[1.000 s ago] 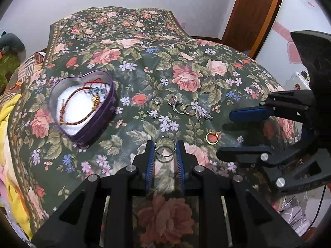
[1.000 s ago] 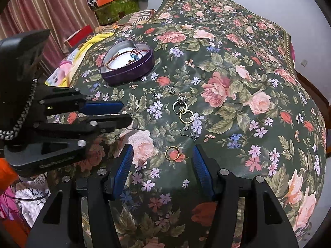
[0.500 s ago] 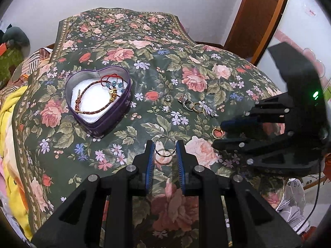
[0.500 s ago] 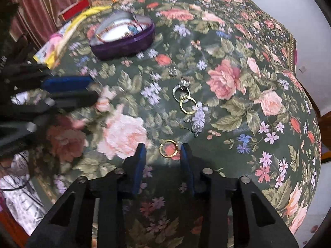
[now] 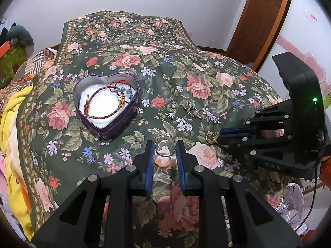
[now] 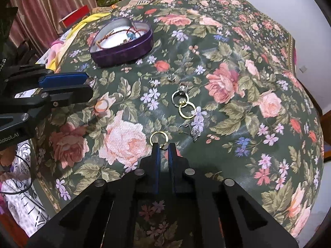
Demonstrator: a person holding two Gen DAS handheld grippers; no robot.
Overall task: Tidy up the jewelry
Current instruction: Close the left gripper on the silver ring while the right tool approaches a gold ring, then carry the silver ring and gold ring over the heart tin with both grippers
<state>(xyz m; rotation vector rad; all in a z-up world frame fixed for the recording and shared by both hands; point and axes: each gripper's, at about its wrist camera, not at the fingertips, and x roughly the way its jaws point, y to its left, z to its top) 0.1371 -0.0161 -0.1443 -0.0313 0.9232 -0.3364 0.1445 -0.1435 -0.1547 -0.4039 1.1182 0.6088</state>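
A purple heart-shaped tin [image 5: 115, 133] [image 6: 124, 51] with a white lining sits on the floral bedspread and holds braided and red-cord bracelets [image 5: 107, 101]. My left gripper [image 5: 165, 151] is shut on a thin silver ring [image 5: 165, 148], this side of the tin and to its right. My right gripper [image 6: 163, 147] is shut on the near edge of a gold ring [image 6: 158, 138] [image 5: 211, 138]. Beyond it lie a silver and a gold ring touching [image 6: 183, 103] [image 5: 196, 112], a small silver piece [image 6: 171, 78] [image 5: 173, 104] and a silver charm [image 6: 195, 132].
The floral bedspread [image 5: 157, 66] bulges and falls away at the near and right edges. A yellow blanket [image 5: 12, 124] lies along the left side. There is a wooden door [image 5: 262, 16] at the back right and curtains [image 6: 51, 4] with clutter behind the tin.
My right gripper's jaws have come together from wide apart and now pinch the gold ring. The left gripper keeps its hold on the silver ring and has barely moved.
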